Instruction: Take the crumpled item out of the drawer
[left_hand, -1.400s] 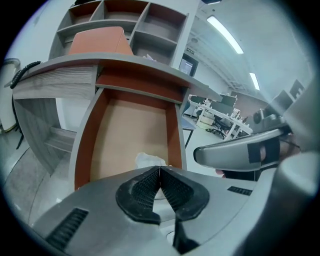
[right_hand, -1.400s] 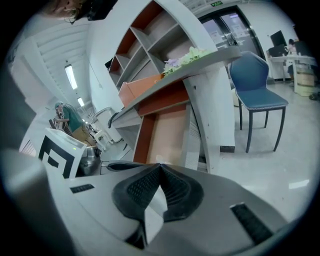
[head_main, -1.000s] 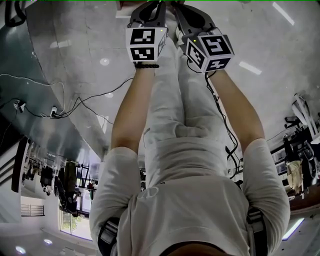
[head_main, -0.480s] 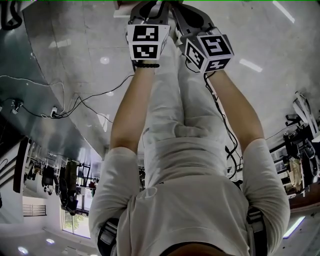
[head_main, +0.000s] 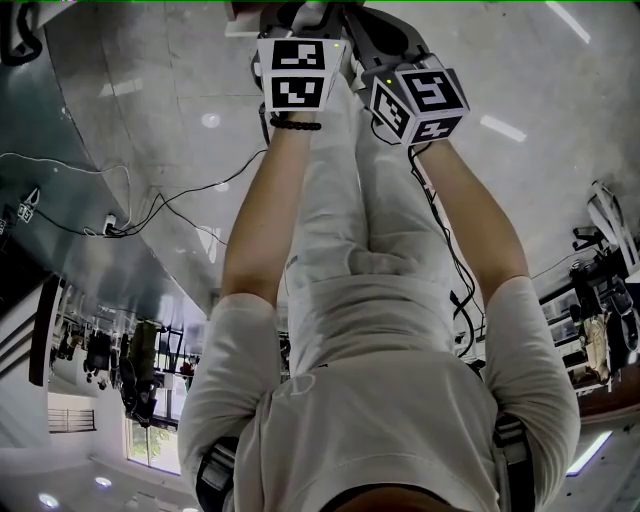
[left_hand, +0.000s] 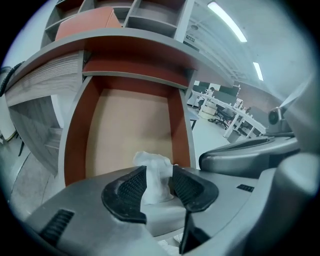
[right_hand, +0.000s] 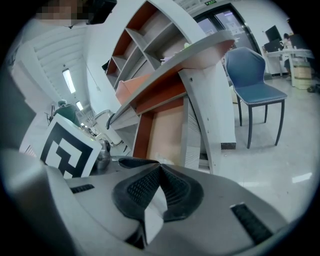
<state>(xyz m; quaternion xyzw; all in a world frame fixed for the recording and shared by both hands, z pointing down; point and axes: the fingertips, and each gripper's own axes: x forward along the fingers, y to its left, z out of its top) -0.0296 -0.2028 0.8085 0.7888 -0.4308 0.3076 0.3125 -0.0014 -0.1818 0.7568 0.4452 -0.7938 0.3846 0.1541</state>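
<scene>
In the left gripper view, the left gripper (left_hand: 159, 171) has its ribbed black jaws opening, and a white crumpled wad of thin paper or tissue (left_hand: 152, 162) stands upright between them, its top poking just past the tips. It looks feather-light, soft and easily squashed, so I judge a gentle pinch across its thicker middle would carry it, while a hold on a loose corner might tear or slip. Beyond the jaws lies the open red-brown drawer (left_hand: 75, 135) with a pale tan floor, bare as far as I can see. The wad's underside is hidden behind the gripper body, so I cannot tell whether it rests on the drawer front or only on the tool. In the right gripper view, the right gripper (right_hand: 160, 169) has its pads closed together at the tips with nothing between them. A white sliver (right_hand: 152, 212) low at their root may be paper or part of the tool. In the head view both grippers are cut off at the top edge, so neither jaws nor drawer show there.
</scene>
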